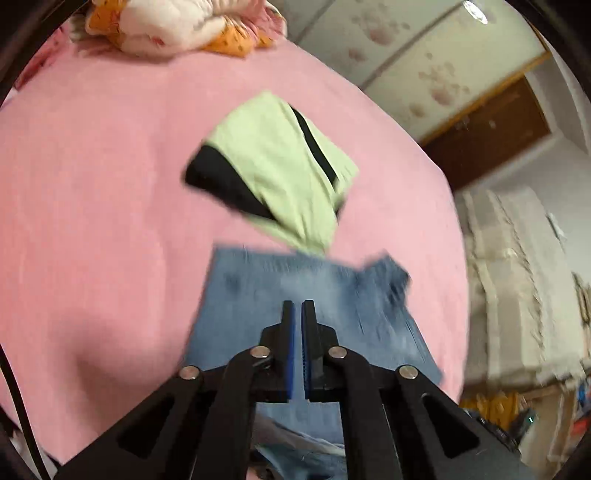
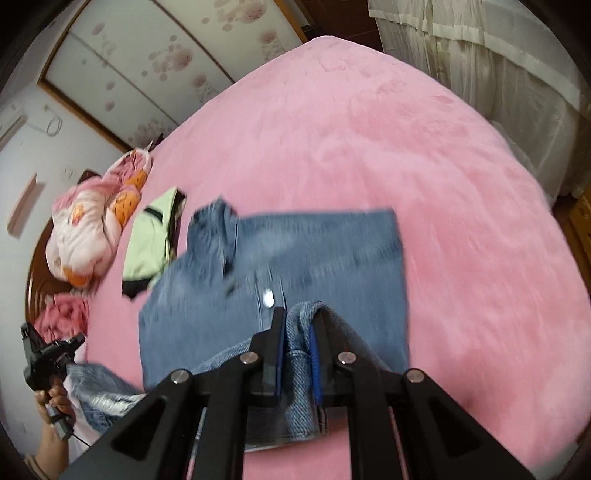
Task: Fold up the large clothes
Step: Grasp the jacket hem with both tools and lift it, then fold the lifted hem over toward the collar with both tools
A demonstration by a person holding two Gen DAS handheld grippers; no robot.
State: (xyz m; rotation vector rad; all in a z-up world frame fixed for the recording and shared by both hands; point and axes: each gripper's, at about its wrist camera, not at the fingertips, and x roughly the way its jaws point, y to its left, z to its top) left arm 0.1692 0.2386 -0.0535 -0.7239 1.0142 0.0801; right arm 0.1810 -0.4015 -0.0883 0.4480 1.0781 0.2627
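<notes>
A blue denim garment (image 2: 295, 258) lies partly folded on the pink bed (image 2: 406, 147). My right gripper (image 2: 299, 328) is shut on a bunched edge of the denim near its front side. My left gripper (image 1: 298, 306) hovers over the denim garment (image 1: 258, 295) with its jaws nearly together and nothing between them. The left gripper also shows at the far left of the right wrist view (image 2: 48, 354), held off the bed's edge. A folded light green and black garment (image 1: 277, 166) lies just beyond the denim; it also shows in the right wrist view (image 2: 151, 240).
A rumpled pink and orange quilt (image 2: 92, 229) lies at the head of the bed, also seen in the left wrist view (image 1: 166, 26). A wardrobe with flowered doors (image 2: 147, 55) stands behind. White curtains (image 2: 480, 74) hang beside the bed.
</notes>
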